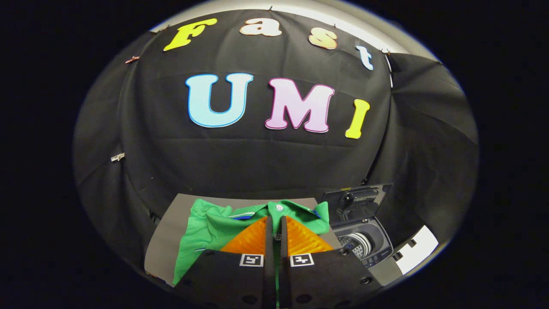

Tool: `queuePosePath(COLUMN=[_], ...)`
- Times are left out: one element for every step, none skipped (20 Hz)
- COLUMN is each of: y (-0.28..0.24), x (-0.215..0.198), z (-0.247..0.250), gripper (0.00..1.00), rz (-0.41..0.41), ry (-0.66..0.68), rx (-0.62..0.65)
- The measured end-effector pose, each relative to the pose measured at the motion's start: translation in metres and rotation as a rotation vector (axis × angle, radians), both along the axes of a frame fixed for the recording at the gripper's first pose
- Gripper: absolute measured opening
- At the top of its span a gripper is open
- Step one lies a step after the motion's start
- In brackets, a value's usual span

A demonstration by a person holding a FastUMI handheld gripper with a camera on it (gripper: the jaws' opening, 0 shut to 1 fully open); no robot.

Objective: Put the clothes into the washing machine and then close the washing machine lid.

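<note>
A green polo shirt (pixel 206 231) lies spread flat on the grey table (pixel 165 244), its collar and button just beyond my fingertips. My gripper (pixel 276 219) hangs over the shirt's middle with its fingers drawn together. Only a thin slit is left between them, and green cloth shows through it from below. I see no fabric pinched or lifted. To the right of the shirt stands a small top-loading washing machine (pixel 364 244). Its lid (pixel 356 201) is raised upright at the back, and the drum opening (pixel 360 242) shows.
Black cloth walls close the booth behind the table and on both sides. A white strip (pixel 418 249) lies on the table's right end beyond the washing machine. The table's left edge runs close to the shirt's sleeve.
</note>
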State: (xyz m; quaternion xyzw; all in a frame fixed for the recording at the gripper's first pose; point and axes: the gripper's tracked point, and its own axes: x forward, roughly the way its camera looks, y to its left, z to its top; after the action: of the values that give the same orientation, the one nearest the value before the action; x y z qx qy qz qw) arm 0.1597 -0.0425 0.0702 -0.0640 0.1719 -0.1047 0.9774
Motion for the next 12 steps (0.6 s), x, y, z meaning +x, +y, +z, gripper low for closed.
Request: queuePosePath(y=[-0.005,-0.009,-0.015,-0.022,-0.029,-0.035,-0.041,-0.050,-0.059,-0.072,-0.085,-0.099], x=[-0.002,-0.004,-0.004,-0.005,-0.008,-0.010,-0.011,-0.011,-0.012,-0.012,-0.012,-0.012], z=[-0.001,0.002,0.005,0.007,0.009,0.014,0.021,0.025,0.029,0.033,0.038,0.041], gripper=[0.08,0.08,0.08,0.08,0.08,0.08,0.08,0.08,0.08,0.08,0.08,0.08], rz=[-0.010,-0.018,-0.022,-0.023,-0.022,-0.014,-0.005,0.000,0.015,0.019,0.026,0.029], ry=[-0.001,-0.007,-0.018,-0.022,-0.018,-0.026,-0.038,-0.038,-0.037,-0.033,-0.039,-0.037], rx=[0.010,0.019,0.023,0.022,0.023,0.031,0.041,0.050,0.055,0.056,0.058,0.063])
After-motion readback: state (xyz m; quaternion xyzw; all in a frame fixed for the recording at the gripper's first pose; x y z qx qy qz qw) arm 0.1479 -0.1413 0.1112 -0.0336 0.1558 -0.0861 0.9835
